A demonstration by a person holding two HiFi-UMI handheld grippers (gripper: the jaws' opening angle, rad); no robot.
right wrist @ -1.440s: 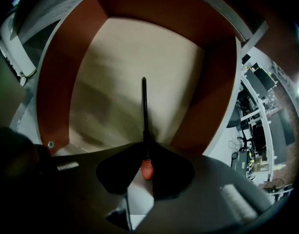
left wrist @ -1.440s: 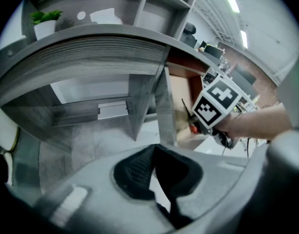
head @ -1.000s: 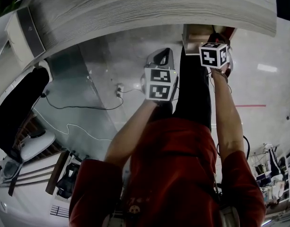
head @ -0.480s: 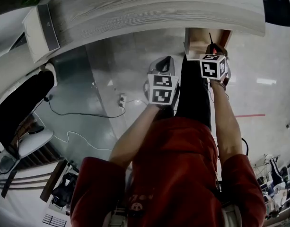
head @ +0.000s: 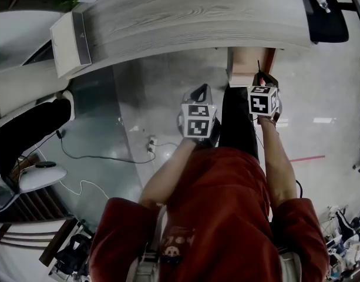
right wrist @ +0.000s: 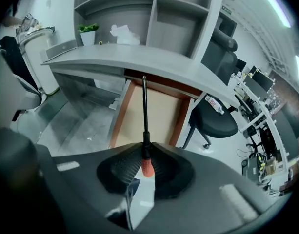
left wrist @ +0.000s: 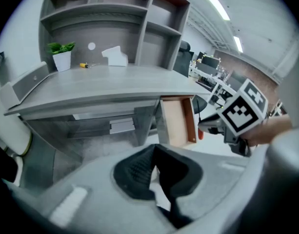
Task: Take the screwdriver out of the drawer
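A long grey surface (head: 197, 16) runs across the room, with tall shelves (left wrist: 120, 13) on it. A black chair (right wrist: 215, 118) sits at its right end. Under the surface a drawer (right wrist: 181, 116) is pulled out, with brown sides and a pale bottom. A person (head: 221, 216) in a red top stands in front of it with a tool in each hand. The right tool (right wrist: 145, 155) is clamped on the screwdriver (right wrist: 144, 111). It grips the orange handle, and the thin black rod sticks out past the tips toward the surface edge. The screwdriver is out of the drawer, up in the air above it. The left tool (left wrist: 155, 150) hangs just beside the right one, left of the drawer. Its two halves are together with nothing between them. A small green plant (left wrist: 61, 55) in a white pot stands far back on the surface.
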